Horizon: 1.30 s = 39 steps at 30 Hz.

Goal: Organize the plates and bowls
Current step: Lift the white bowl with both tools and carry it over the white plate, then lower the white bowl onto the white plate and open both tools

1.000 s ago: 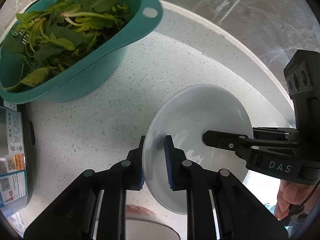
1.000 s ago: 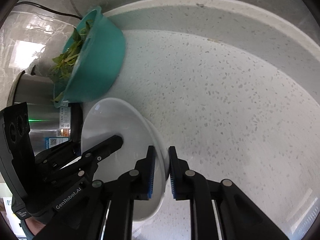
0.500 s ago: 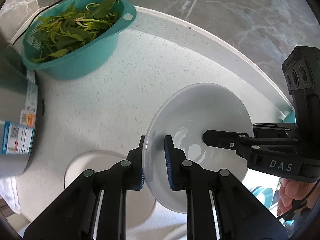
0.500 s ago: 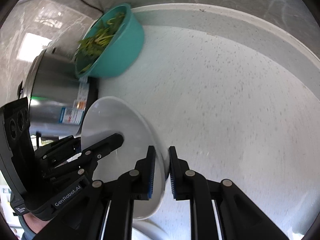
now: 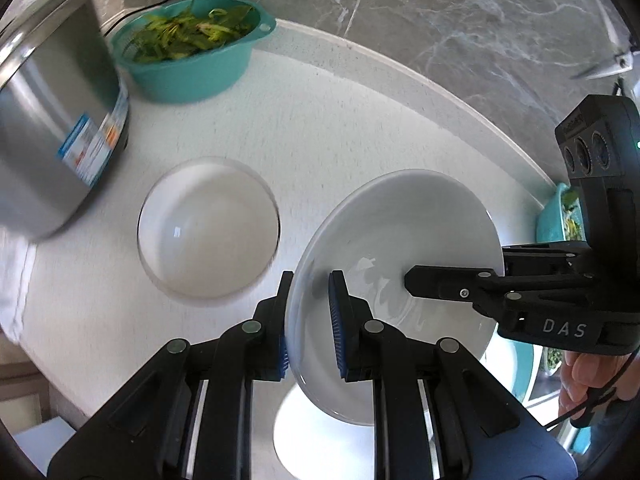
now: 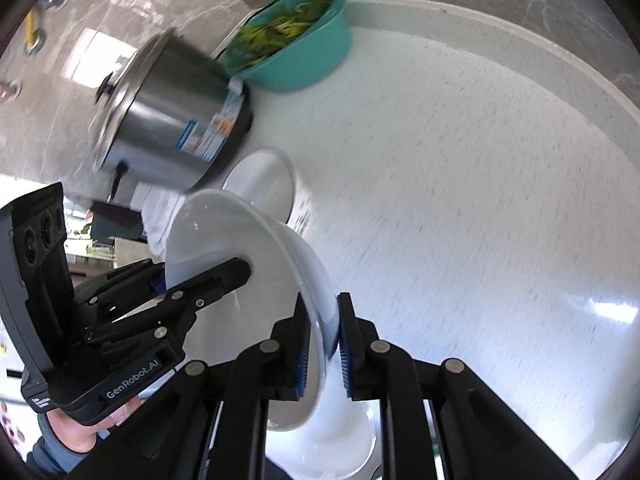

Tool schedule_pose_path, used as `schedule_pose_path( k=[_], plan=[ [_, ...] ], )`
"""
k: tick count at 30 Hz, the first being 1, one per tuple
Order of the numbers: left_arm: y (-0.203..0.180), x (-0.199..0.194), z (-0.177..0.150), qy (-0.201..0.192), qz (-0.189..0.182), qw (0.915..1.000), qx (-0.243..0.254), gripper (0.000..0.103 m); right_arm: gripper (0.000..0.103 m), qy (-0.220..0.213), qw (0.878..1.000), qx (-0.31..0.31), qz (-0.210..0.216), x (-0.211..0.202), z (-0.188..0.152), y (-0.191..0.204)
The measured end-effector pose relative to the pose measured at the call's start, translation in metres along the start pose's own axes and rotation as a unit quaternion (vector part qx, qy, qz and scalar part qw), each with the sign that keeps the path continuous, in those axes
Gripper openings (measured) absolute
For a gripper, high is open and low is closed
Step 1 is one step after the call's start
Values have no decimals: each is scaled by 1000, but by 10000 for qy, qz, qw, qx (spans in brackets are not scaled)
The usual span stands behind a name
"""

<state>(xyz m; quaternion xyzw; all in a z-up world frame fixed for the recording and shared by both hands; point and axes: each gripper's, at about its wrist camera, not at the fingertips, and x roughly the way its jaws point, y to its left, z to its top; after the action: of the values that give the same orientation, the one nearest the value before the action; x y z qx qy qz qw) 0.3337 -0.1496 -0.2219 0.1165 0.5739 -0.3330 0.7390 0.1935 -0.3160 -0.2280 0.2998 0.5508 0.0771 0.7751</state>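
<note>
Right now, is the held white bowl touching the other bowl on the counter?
Apart. The left wrist view shows bare counter between the held white bowl and the other bowl.

White speckled worktop (image 5: 328, 120), raised rim; grey marble-veined wall (image 5: 460, 20) behind; daylight glare on worktop surface.

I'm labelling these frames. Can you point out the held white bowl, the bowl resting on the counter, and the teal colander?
held white bowl (image 5: 400, 232): left wrist view, inner wall.
bowl on the counter (image 5: 208, 228): left wrist view, inside bottom.
teal colander (image 5: 192, 76): left wrist view, outer wall.
</note>
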Motion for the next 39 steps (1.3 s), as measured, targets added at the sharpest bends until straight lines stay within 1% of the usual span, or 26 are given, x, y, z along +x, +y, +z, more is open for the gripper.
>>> schedule_pose_path(
  k=[3,7,9,14,18,21,30,34,39],
  plan=[
    [1,-10,-30,26,-61,9999,-136,15,16,36,9999,-101,49,-1,-19,9],
    [2,-22,-66,40,-47,9996,-290,15,16,123,9995,-260,99,1,-42,18],
    [4,-24,-86,126,-61,9991,-410,15,16,238,9991,-344,73,8,-53,22],
    [8,-18,-119,297,-102,9978,-578,15,16,452,9981,-407,87,24,-69,25],
    [7,-11,-138,417,-102,9971,-628,15,16,570,9973,-457,13,33,-77,27],
    [6,-3,-145,482,-61,9969,-627,15,16,656,9967,-469,-64,40,-85,25],
    [4,19,-143,657,33,9965,-512,15,18,791,9948,-557,-321,62,-95,21],
    [0,31,-142,730,20,9962,-472,15,18,819,9947,-503,-356,66,-98,15],
    [-7,36,-143,795,5,9960,-414,15,19,830,9948,-448,-397,73,-99,12]
  ],
)
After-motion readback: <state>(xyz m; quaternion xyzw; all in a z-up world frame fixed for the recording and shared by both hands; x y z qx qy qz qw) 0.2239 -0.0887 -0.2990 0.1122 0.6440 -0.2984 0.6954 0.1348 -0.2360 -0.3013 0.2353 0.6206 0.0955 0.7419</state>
